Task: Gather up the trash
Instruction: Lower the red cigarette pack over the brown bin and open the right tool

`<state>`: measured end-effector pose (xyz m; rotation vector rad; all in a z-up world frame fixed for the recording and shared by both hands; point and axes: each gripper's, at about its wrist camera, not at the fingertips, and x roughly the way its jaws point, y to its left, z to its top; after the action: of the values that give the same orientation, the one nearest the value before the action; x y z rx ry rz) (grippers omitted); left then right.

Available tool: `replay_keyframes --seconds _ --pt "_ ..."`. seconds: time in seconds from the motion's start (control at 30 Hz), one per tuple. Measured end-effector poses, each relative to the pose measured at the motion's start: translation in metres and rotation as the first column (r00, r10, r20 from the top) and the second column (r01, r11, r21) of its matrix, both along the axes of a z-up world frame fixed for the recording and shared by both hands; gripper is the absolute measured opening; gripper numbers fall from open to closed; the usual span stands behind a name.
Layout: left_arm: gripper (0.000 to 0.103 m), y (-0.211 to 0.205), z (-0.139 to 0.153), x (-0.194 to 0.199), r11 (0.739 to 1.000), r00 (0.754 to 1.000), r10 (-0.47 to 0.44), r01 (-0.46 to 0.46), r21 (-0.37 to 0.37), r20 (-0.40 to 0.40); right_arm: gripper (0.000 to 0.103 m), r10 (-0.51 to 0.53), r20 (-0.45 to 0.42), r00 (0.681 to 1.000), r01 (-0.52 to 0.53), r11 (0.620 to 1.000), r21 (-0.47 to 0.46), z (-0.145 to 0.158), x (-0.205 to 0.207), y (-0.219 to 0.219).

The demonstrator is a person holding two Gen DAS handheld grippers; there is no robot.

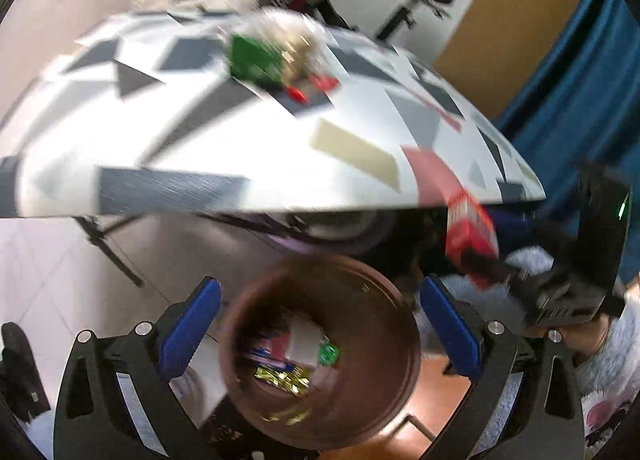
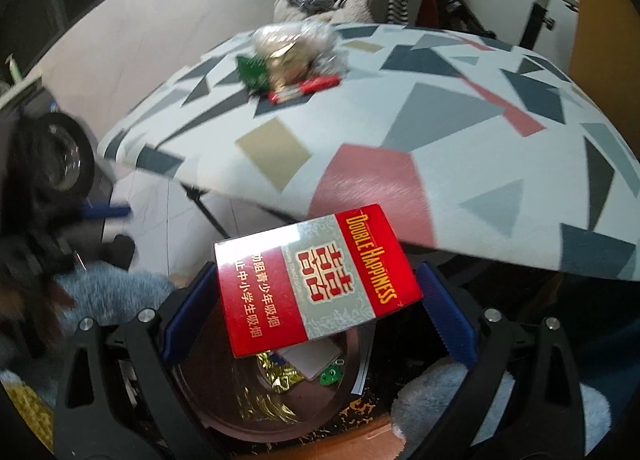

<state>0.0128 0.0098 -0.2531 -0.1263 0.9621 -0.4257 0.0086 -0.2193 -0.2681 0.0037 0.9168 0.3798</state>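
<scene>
One red pack [image 2: 316,280] over one brown bin [image 2: 224,392], just off the table [image 2: 460,132] edge.

Pinched between the right gripper's [image 2: 316,308] blue pads [image 2: 448,316], tilted, directly above the bin mouth. Left gripper [image 1: 316,324] spread wide and holding nothing, also above the bin [image 1: 360,392]. Several wrappers at the bin bottom: gold foil [image 1: 284,378], a green scrap [image 1: 329,354], a white piece; exact count unclear. One small trash pile [image 2: 292,60] far across the table, near the far edge; bare patterned top between pile and near edge.

glossy cigarette pack [image 2: 316,280]; seemingly smooth brown bin [image 1: 320,356]
</scene>
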Motion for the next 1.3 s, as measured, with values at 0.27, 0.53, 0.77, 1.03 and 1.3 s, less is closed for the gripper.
replay_keyframes --seconds 0.27,0.53,0.77,1.03,1.3 --pt "0.097 0.046 0.039 -0.013 0.99 0.983 0.128 -0.135 0.048 0.132 0.095 0.144 -0.081 0.986 -0.145 0.989 -0.011 -0.029 -0.005 0.048" --pt "0.097 0.065 0.036 -0.016 0.977 0.969 0.205 -0.211 0.029 0.139 0.095 0.26 -0.263 0.929 -0.303 0.943 -0.139 -0.094 -0.005 0.09" --pt "0.097 0.06 0.033 -0.015 0.978 0.97 0.196 -0.204 0.039 0.14 0.095 0.242 -0.354 0.903 -0.328 0.922 -0.206 -0.127 -0.006 0.096" --pt "0.097 0.055 0.031 -0.014 0.98 0.972 0.191 -0.198 0.037 0.137 0.096 0.2 -0.372 0.907 -0.288 0.937 -0.199 -0.13 -0.003 0.083" --pt "0.097 0.055 0.036 -0.017 0.98 0.969 0.192 -0.198 0.029 0.155 0.097 0.145 -0.345 0.927 -0.212 0.963 -0.165 -0.125 0.005 0.072"
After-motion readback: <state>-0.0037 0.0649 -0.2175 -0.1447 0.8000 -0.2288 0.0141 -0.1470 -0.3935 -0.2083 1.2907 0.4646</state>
